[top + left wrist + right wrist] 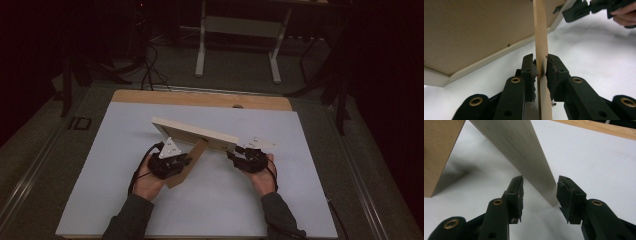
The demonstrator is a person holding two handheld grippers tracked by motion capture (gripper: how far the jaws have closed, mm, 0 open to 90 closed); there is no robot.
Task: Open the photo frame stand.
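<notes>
Closest in, the left gripper (540,68) has the brown stand flap (187,162) of the picture frame (195,132) sandwiched between its pads, at about 7 o'clock on the white table (300,200). Over at 4 o'clock the right gripper (539,192) straddles the frame's pale edge, jaws apart, not squeezing as far as I can see. Frame's tilted up mid-table, slanting towards 10 o'clock.
</notes>
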